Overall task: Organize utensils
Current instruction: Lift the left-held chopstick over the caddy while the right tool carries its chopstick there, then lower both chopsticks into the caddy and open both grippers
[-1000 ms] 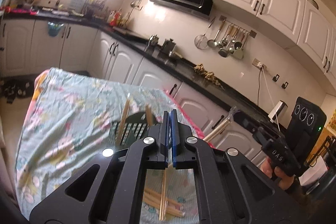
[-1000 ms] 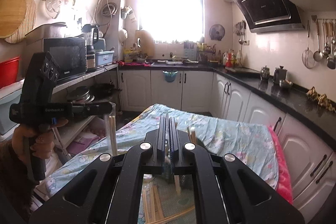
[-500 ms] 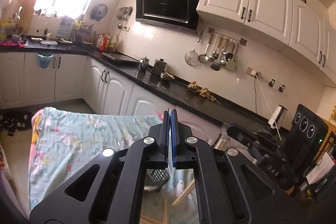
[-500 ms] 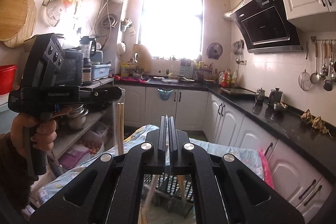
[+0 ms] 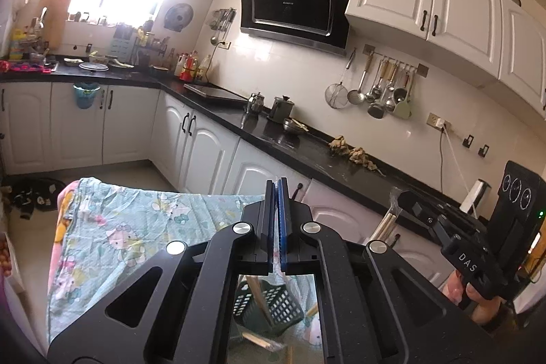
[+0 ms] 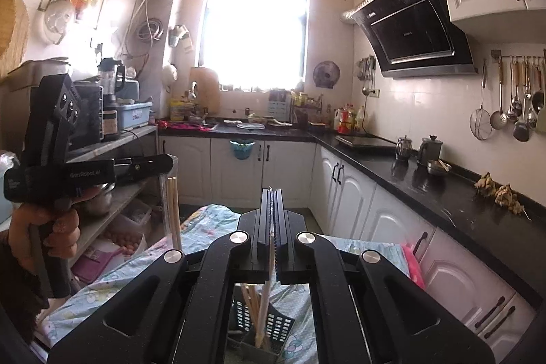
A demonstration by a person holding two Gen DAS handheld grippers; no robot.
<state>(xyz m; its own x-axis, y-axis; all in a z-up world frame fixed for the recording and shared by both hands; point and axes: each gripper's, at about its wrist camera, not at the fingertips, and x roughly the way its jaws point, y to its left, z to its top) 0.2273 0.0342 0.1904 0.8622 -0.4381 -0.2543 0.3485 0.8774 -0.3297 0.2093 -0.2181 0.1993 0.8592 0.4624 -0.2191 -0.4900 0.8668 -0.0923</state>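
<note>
Both grippers are raised above the surface and each pinches chopsticks. Nearest in the right wrist view, the right gripper [image 6: 272, 220] has its jaws pressed together on a single chopstick [image 6: 265, 302] that hangs down through the gap toward the dark slotted basket [image 6: 278, 324] below, where several chopsticks [image 6: 248, 299] already stand upright. In the left wrist view, the left gripper [image 5: 277, 220] shows its jaws closed, with a wooden stick visible below them over the same basket [image 5: 273, 306]; seen from the right wrist camera, that left gripper [image 6: 163, 163] clamps a pair of chopsticks [image 6: 173, 210] that hang straight down beside the surface edge. The basket sits on a surface covered by a pale blue cartoon-print cloth [image 5: 129, 224]. A few loose sticks [image 5: 262, 341] lie on the cloth just beside the basket. Beyond the surface run white cabinets and a black counter [image 6: 426, 190], with ladles and strainers on a wall rail [image 5: 382, 91] farther back. As a judgement, the sorting is partly done: some chopsticks are in the basket, three are held and ready to drop in, and the loose ones on the cloth remain to be collected. How many are left outside the views cannot be told.
</note>
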